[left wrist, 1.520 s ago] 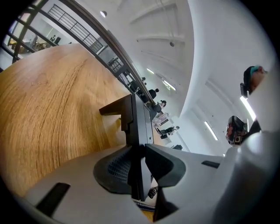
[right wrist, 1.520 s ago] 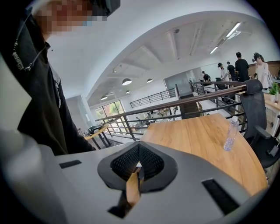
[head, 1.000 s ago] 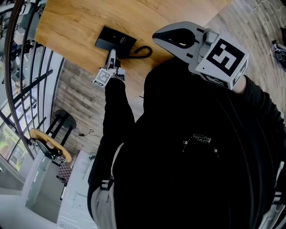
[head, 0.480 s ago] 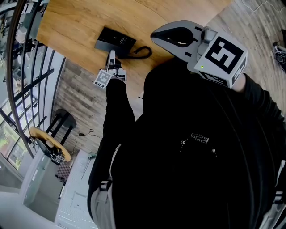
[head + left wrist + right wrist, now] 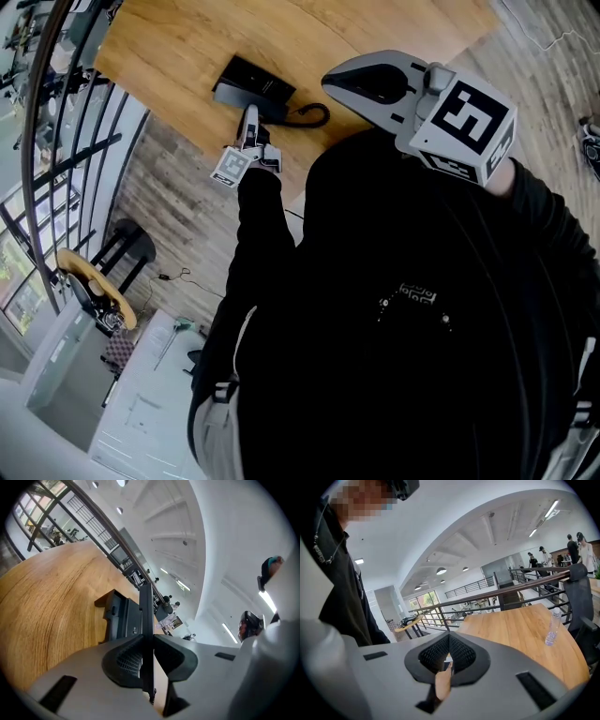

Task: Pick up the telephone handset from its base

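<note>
The black telephone base lies on the wooden table, and its coiled cord curls to the right of it. My left gripper hovers at the base's near edge. In the left gripper view the left gripper is shut on the thin dark handset, seen edge-on between the pads, with the base just behind. My right gripper hangs close to the person's chest, away from the phone. In its own view the right gripper is shut and holds nothing.
A metal railing runs along the table's left edge, with a lower floor and stools beyond. The right gripper view shows a plastic water bottle on the table and a dark office chair beside it.
The left gripper has lifted a little with the handset still in it, and the whole head view has shifted rightward. The right gripper has stayed put.
</note>
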